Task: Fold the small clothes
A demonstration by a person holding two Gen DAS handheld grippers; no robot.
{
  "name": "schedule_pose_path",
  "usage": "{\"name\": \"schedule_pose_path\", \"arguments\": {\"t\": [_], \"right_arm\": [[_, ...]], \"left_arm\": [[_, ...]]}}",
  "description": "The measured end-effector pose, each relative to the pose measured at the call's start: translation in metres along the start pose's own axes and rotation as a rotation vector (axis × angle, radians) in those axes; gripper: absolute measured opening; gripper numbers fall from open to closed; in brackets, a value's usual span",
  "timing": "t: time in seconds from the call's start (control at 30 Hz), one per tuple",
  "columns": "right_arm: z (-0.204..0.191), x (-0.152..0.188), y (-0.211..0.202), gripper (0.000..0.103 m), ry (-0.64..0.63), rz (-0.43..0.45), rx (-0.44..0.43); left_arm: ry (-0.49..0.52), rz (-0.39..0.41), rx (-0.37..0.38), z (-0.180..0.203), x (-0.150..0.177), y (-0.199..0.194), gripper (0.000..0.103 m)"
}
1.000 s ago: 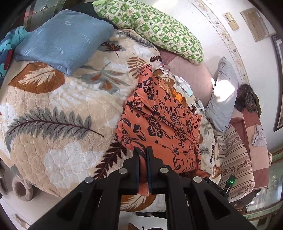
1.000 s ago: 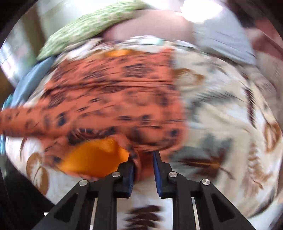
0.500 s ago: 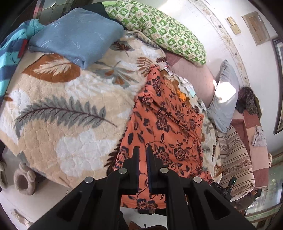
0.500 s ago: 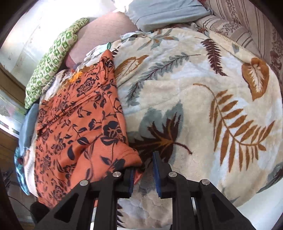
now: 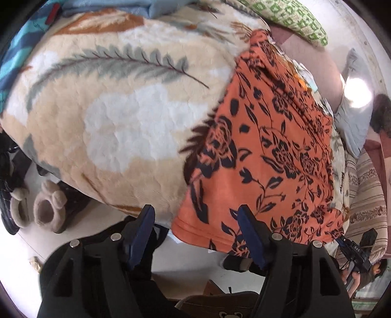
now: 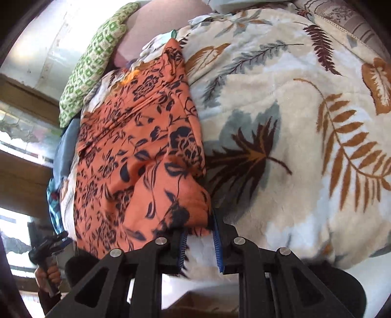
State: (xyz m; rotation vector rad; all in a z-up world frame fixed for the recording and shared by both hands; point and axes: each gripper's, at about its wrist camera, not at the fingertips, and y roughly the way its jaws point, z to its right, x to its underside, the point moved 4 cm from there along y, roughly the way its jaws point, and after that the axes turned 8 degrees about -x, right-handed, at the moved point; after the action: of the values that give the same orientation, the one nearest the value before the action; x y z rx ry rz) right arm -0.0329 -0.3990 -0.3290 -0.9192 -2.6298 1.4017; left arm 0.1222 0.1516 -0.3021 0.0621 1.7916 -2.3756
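An orange garment with dark flowers [image 5: 268, 151] lies spread lengthwise on the leaf-patterned blanket [image 5: 127, 127], its near hem hanging over the bed's edge. My left gripper [image 5: 196, 215] hovers at that hem with its jaws opening; the hem's left corner sits between them and the pads do not press it. In the right wrist view the same garment [image 6: 136, 146] runs away from me. My right gripper [image 6: 199, 225] is shut on its near right corner, just above the blanket [image 6: 305, 137].
A green patterned pillow [image 5: 293, 19], a blue folded cloth [image 5: 158, 7] and a grey pillow [image 5: 352, 132] lie at the far side. Slippers [image 5: 46, 210] sit on the floor below the bed's edge. A person with a camera [image 5: 359, 252] stands at the lower right.
The garment went from bunched to stretched flat. My left gripper sank to the bed's edge and let go of the hem, jaws now apart. My right gripper kept its hold on the corner.
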Motion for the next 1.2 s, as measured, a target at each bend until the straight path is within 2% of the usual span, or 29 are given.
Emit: {"name": "schedule_pose_path", "arguments": {"t": [0.13,0.2,0.27,0.3,0.5,0.63,0.67,0.7,0.73,0.77,0.83,0.9,0.97,1.0,1.07,1.1,1.13,1.2], "right_arm": [[-0.003,0.012,-0.025,0.021,-0.025,0.020,0.007],[-0.001,0.015,-0.032,0.021,-0.020,0.035,-0.009],[-0.002,0.016,-0.036,0.021,-0.013,0.051,-0.028],[-0.002,0.016,-0.037,0.021,-0.007,0.055,-0.039],[-0.001,0.010,-0.032,0.021,0.046,0.066,-0.112],[0.006,-0.001,-0.030,0.023,0.120,0.105,-0.165],[0.006,-0.005,-0.030,0.026,0.130,0.115,-0.173],[0.007,-0.009,-0.029,0.038,0.135,0.125,-0.171],[0.007,-0.013,-0.026,0.064,0.133,0.135,-0.151],[0.006,-0.018,-0.023,0.074,0.119,0.146,-0.130],[0.003,-0.025,-0.012,0.077,0.071,0.136,-0.111],[0.004,-0.029,0.005,0.077,0.074,0.069,-0.154],[0.000,-0.026,0.024,0.077,0.051,0.011,-0.161],[-0.003,-0.024,0.033,0.075,0.024,-0.015,-0.141],[-0.006,-0.021,0.043,0.053,-0.019,-0.024,-0.103],[-0.007,-0.018,0.046,0.029,-0.039,-0.042,-0.073],[-0.008,-0.014,0.049,0.021,-0.051,-0.068,-0.054],[-0.015,-0.006,0.050,0.014,-0.084,-0.112,-0.054]], "left_arm": [[0.010,0.001,0.049,0.006,0.003,0.008,0.070],[0.022,0.012,0.051,0.008,0.003,0.011,0.062],[0.026,0.008,0.031,0.007,0.003,0.016,0.046],[0.021,0.004,0.029,0.006,0.003,0.018,0.045],[-0.018,-0.019,0.063,-0.011,0.010,0.026,0.046],[0.014,-0.017,0.074,-0.006,0.013,0.026,0.058],[0.037,-0.017,0.058,-0.002,0.015,0.027,0.058],[0.057,-0.014,0.044,0.001,0.016,0.028,0.058],[0.072,-0.012,0.040,0.004,0.018,0.028,0.058],[0.084,-0.010,0.041,0.007,0.019,0.028,0.058],[0.094,-0.004,0.039,0.009,0.022,0.028,0.058],[0.092,0.001,0.026,0.008,0.022,0.028,0.051],[0.085,0.001,0.020,0.011,0.019,0.031,0.037],[0.086,0.001,0.021,0.011,0.018,0.031,0.034],[0.097,0.001,0.032,0.010,0.017,0.029,0.017],[0.108,0.001,0.043,0.013,0.017,0.029,0.014],[0.124,0.004,0.051,0.017,0.017,0.028,0.011],[0.166,0.014,0.063,0.024,0.017,0.024,0.011]]}}
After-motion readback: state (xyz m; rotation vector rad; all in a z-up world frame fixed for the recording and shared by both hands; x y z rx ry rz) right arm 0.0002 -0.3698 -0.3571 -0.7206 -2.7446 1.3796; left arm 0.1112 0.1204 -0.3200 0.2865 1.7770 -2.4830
